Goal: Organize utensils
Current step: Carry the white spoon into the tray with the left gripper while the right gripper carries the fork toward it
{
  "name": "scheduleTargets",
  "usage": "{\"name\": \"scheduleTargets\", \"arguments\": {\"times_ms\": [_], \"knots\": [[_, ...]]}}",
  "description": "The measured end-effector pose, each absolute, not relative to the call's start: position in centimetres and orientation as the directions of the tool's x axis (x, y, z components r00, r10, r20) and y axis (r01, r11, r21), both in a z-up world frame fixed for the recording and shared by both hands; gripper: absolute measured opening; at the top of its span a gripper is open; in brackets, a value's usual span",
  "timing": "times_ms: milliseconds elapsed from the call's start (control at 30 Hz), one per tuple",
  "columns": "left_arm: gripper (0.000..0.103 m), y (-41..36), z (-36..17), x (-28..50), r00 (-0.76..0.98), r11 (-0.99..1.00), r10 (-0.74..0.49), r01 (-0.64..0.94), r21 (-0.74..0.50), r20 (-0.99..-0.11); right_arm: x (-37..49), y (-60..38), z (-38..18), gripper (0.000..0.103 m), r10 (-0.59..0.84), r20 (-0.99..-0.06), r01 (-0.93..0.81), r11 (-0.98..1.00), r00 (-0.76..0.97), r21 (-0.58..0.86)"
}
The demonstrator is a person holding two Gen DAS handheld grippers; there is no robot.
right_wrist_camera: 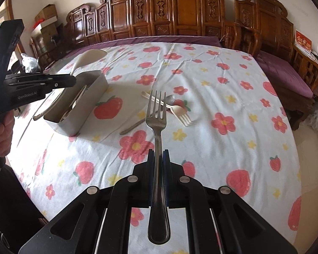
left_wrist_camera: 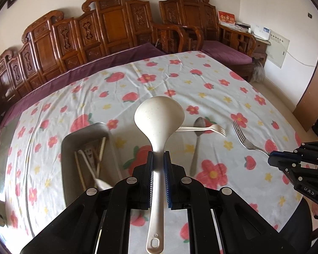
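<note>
Utensils partly hidden inside your box (left_wrist_camera: 74, 146) blur together; left gripper (left_wrist_camera: 158, 158) clamps the ladle (left_wrist_camera: 159, 114); right gripper (right_wrist_camera: 158, 156) pinches the steel fork (right_wrist_camera: 156, 114).

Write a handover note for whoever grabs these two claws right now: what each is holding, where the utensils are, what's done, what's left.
Left claw: shut on the cream ladle, bowl forward, held above the table.
Right claw: shut on the metal fork, tines forward, also off the table.
Utensil box: on the flowered tablecloth, left of centre, already holding several utensils.
Left on the cloth: a metal spoon and a cream plastic fork, lying crossed near the middle.
To do: put ladle and fork in the box, then those two.
</note>
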State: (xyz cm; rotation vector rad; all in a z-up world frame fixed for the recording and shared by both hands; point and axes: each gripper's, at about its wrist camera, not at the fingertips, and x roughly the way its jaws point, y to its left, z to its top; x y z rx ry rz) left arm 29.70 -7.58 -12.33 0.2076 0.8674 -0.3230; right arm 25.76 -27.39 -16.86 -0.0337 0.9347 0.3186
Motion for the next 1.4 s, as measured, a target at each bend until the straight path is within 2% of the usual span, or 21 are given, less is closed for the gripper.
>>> {"name": "scheduleTargets", "arguments": {"times_ms": [467, 733, 1000, 1133, 1233, 1400], "knots": [[0.008, 0.4, -12.8, 30.7, 0.637, 0.964, -0.213, 0.261, -0.052, -0.741, 28.7, -19.6, -15.6, 0.009, 0.317, -0.785, -0.37, 0.921, 0.532, 0.121], [0.008, 2.9, -12.8, 30.4, 0.67, 0.969, -0.217, 0.238, -0.07, -0.71, 29.8, -14.9, -16.1, 0.009, 0.313, -0.797, -0.427, 0.901, 0.516, 0.077], [0.009, 5.1, -15.0, 31.8, 0.652, 0.974, -0.216, 0.197, -0.113, -0.726, 31.1, -12.7, -17.4, 0.009, 0.315, -0.808, -0.43, 0.899, 0.498, 0.086], [0.009, 5.5, -16.0, 32.8, 0.65, 0.979, -0.189, 0.18, -0.092, -0.736, 31.3, -12.2, -17.0, 0.009, 0.332, -0.794, -0.434, 0.896, 0.509, 0.096], [0.009, 6.1, -16.5, 33.4, 0.639, 0.976, -0.213, 0.17, -0.134, -0.739, 31.4, -11.7, -16.8, 0.009, 0.338, -0.791, -0.442, 0.892, 0.511, 0.095], [0.01, 6.6, -16.7, 33.5, 0.642, 0.978, -0.206, 0.159, -0.135, -0.738, 31.5, -10.7, -16.6, 0.009, 0.343, -0.786, -0.442, 0.892, 0.514, 0.1]]}}
